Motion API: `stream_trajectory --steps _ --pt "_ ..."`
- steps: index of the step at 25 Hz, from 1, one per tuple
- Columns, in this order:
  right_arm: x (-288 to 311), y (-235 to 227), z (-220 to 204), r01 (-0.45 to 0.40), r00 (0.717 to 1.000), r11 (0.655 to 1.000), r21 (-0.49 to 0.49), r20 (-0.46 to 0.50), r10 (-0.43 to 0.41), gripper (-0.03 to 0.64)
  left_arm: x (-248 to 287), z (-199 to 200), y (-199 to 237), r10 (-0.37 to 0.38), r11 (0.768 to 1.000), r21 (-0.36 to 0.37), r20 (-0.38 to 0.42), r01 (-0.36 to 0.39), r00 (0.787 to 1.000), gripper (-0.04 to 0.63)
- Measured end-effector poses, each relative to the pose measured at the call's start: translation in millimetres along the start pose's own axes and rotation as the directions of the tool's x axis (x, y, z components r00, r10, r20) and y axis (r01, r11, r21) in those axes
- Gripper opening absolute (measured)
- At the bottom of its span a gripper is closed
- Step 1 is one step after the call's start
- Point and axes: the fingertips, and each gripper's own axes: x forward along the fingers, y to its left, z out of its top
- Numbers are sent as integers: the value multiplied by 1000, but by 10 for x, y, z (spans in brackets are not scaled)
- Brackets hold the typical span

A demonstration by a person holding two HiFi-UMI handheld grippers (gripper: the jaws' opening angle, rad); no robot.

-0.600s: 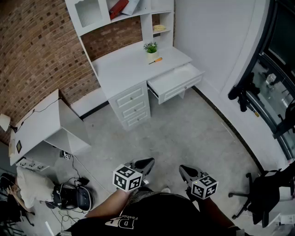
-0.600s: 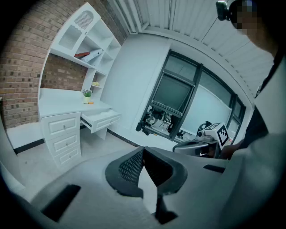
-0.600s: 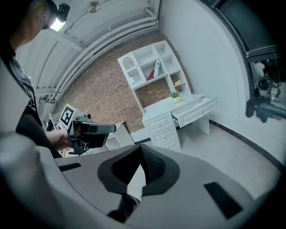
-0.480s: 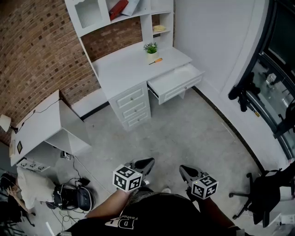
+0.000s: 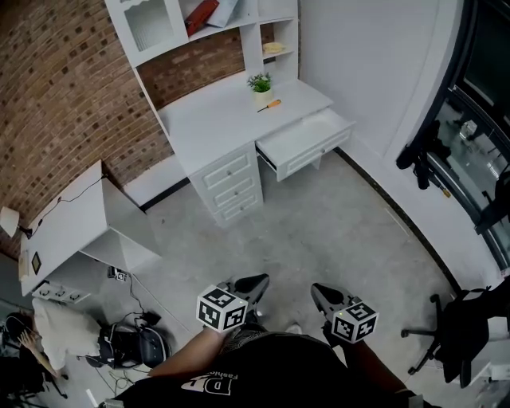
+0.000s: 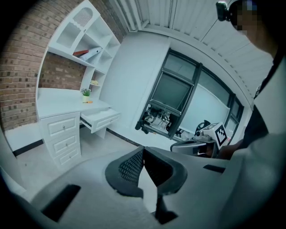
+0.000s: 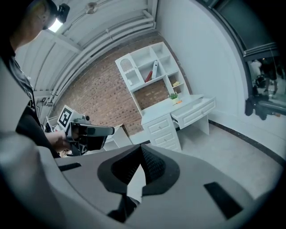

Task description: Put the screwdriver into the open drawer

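Note:
An orange-handled screwdriver (image 5: pixel 269 104) lies on the white desk (image 5: pixel 215 115) far ahead, beside a small potted plant (image 5: pixel 260 84). The same screwdriver (image 6: pixel 89 101) shows small in the left gripper view. The open drawer (image 5: pixel 305 139) juts out from the desk's right side and looks empty. Both grippers hang low near the person's body, far from the desk. My left gripper (image 5: pixel 256 282) is shut and empty, its jaws meeting at the tips (image 6: pixel 142 150). My right gripper (image 5: pixel 316 292) is shut too, with nothing held (image 7: pixel 140 147).
A three-drawer pedestal (image 5: pixel 229 185) stands under the desk, with a shelf hutch (image 5: pixel 199 24) above. A low white table (image 5: pixel 76 219) stands left, with cables and a dark headset (image 5: pixel 131 344) on the floor. An office chair (image 5: pixel 454 335) is at right.
The head view has shifted slightly; the desk and floor items sit a touch lower and rightward. Both grippers stay put and shut.

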Motion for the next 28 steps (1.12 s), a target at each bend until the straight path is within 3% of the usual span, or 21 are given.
stream_trajectory --steps 8,20,28 --pt "384 19 321 46 998 999 1 34 -46 3 1 356 418 -45 999 31 24 44 999 18" --pt "1366 207 787 84 996 996 -31 32 -83 4 -218 773 1485 -65 997 37 42 64 997 18" --pt "1822 276 896 136 990 990 -22 27 -135 3 -311 780 2055 -86 995 44 13 85 996 18"
